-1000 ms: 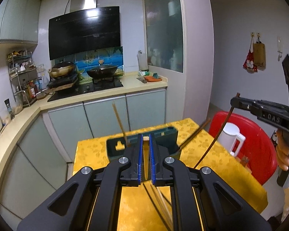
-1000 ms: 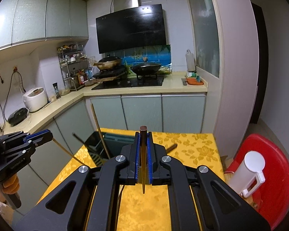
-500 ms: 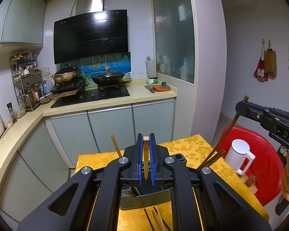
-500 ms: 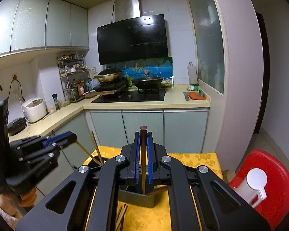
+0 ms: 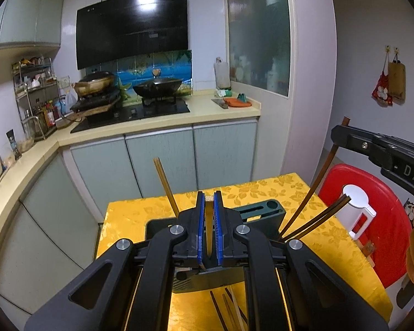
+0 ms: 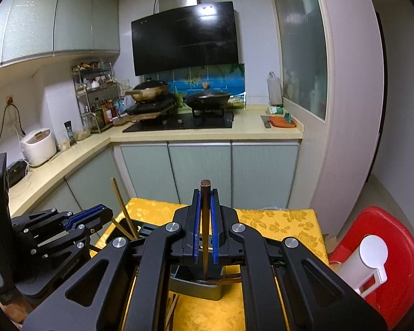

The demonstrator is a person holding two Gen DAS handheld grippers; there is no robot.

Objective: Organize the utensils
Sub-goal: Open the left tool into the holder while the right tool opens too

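Observation:
My left gripper (image 5: 209, 197) is shut on a light wooden chopstick (image 5: 208, 220) that stands upright between its blue pads. It hangs just above a dark utensil holder (image 5: 262, 212) on the yellow table (image 5: 140, 215). The holder has a light chopstick (image 5: 165, 184) and dark chopsticks (image 5: 314, 220) leaning in it. My right gripper (image 6: 205, 193) is shut on a dark brown chopstick (image 6: 205, 220) over the same holder (image 6: 198, 287). Each gripper shows in the other's view: the right gripper (image 5: 338, 135) at the right edge, the left gripper (image 6: 105, 213) at the lower left.
Several loose chopsticks (image 5: 226, 309) lie on the cloth in front of the holder. A red stool (image 5: 386, 193) with a white mug (image 5: 356, 207) stands right of the table. Kitchen cabinets (image 5: 162, 165) and a counter with a stove (image 5: 135, 113) lie beyond the far edge.
Both grippers have moved forward over the table with their chopsticks still held. The holder, which lay ahead of them, now sits right under their fingers and looks larger.

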